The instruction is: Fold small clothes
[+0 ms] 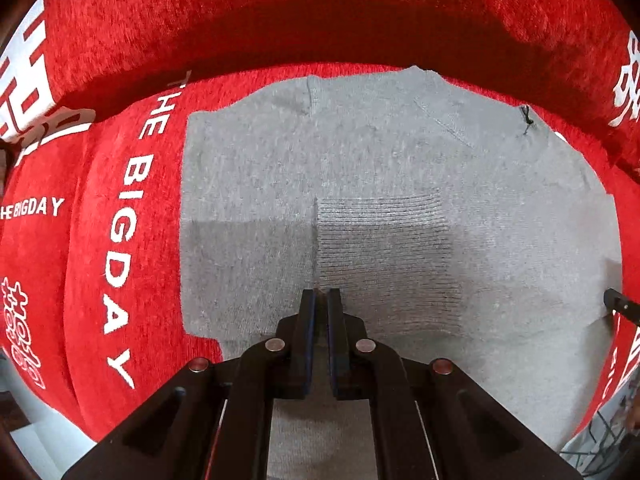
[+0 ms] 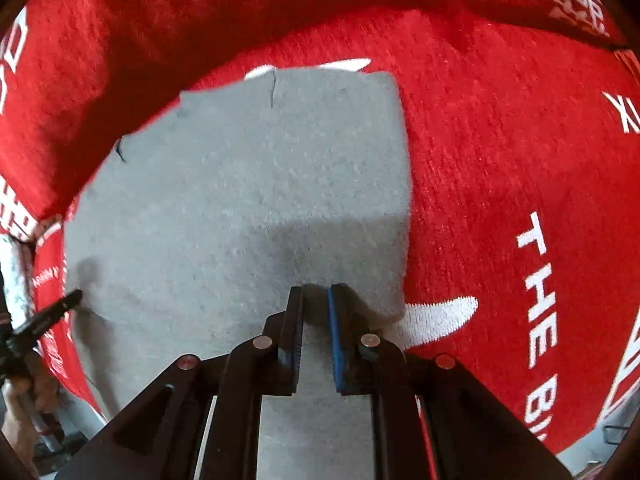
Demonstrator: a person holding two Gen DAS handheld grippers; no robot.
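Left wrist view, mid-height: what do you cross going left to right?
Red cover with its white "THE BIGDAY" lettering → plain grey garment → its ribbed patch → tip of the right gripper at the garment's right edge → red cover again.

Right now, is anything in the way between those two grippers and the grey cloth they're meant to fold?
Nothing visible. The left gripper and right gripper are both right at the grey garment, which lies alone on the red cover. Whether either pinches fabric is unclear.
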